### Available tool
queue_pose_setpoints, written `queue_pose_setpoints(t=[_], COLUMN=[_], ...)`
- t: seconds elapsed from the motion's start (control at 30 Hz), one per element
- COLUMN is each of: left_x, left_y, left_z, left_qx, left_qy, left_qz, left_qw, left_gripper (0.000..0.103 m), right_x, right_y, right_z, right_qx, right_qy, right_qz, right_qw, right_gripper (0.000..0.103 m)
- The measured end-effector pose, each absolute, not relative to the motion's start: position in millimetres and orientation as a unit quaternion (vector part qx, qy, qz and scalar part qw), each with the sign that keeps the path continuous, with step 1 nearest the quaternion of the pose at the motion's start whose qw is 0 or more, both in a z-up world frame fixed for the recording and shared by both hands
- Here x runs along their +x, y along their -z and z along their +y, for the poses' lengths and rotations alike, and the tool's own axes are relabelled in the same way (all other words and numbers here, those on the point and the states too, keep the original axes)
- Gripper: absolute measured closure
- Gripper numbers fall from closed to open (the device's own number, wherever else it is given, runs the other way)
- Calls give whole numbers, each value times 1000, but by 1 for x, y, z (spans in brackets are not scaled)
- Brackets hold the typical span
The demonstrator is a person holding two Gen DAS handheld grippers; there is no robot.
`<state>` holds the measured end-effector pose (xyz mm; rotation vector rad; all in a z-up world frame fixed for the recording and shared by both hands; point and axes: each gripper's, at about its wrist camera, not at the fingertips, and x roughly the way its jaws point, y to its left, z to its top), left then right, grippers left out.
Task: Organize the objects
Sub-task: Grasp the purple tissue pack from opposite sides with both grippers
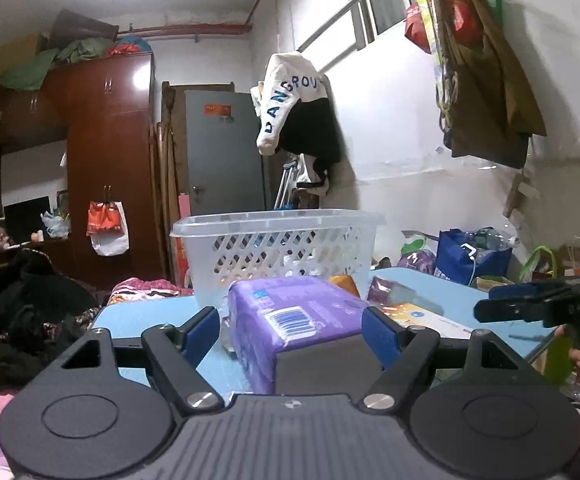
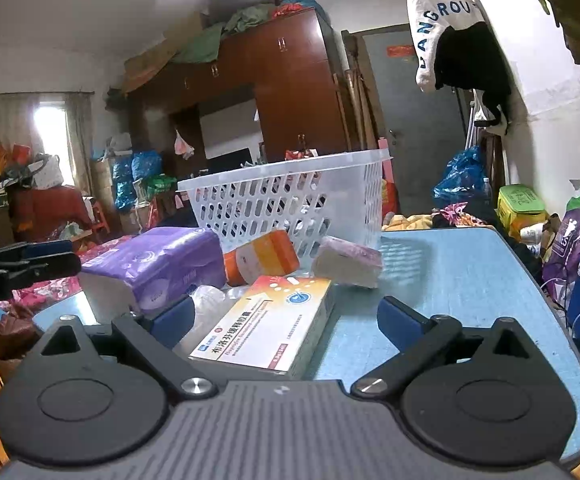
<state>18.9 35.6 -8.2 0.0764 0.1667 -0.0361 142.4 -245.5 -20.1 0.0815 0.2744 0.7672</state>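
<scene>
The purple plastic-wrapped soft pack with a barcode label point(image 1: 294, 316) lies on the light blue tabletop point(image 2: 462, 280), directly in front of the white perforated plastic basket point(image 1: 277, 240). The left gripper point(image 1: 290, 324) has its blue-padded jaws set wide apart, one on each side of the pack's near end. The right-hand pad looks to be at the wrapper's edge; the left-hand pad stands off from it with tabletop showing between, so the pack is straddled, not clamped.

The right gripper point(image 2: 285, 320) likewise has its jaws spread wide. Between them, near the left jaw, lies a flat white, orange and blue printed cardboard box point(image 2: 269, 324), resting on the tabletop just to the right of the purple pack. Neither pad presses on it.

Close against the basket's front wall sit an orange and white small box point(image 2: 265, 256), tilted, and a pink-topped beige block point(image 2: 348, 262), also tilted. A crumpled piece of clear plastic wrap point(image 2: 209, 296) lies between the purple pack and the printed box.

Beyond the basket stand a dark red-brown wooden wardrobe point(image 1: 109, 152) with bundles stacked on top, and a grey metal door point(image 1: 221, 152). To the basket's right, a white garment with blue lettering point(image 1: 290, 96) hangs from a wall rail, and a blue shopping bag point(image 1: 470, 256) sits past the table's edge.
</scene>
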Motion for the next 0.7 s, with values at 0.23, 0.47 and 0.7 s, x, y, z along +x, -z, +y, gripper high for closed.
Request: queue_pose_setpoints(t=[0.23, 0.47, 0.7], left_x=[19, 18, 21], left_y=[18, 26, 32], left_z=[50, 51, 64], left_qx=[23, 37, 41], left_qy=[20, 43, 92], left_qz=[88, 85, 69], left_qw=[996, 995, 993], left_gripper=[22, 22, 23], right_x=[137, 129, 128], right_y=[21, 17, 13], right_z=[-235, -219, -173], right_qx=[28, 19, -35], right_qy=[-398, -428, -482], right_qz=[128, 113, 95], right_qw=[908, 896, 870], right_gripper=[7, 13, 35])
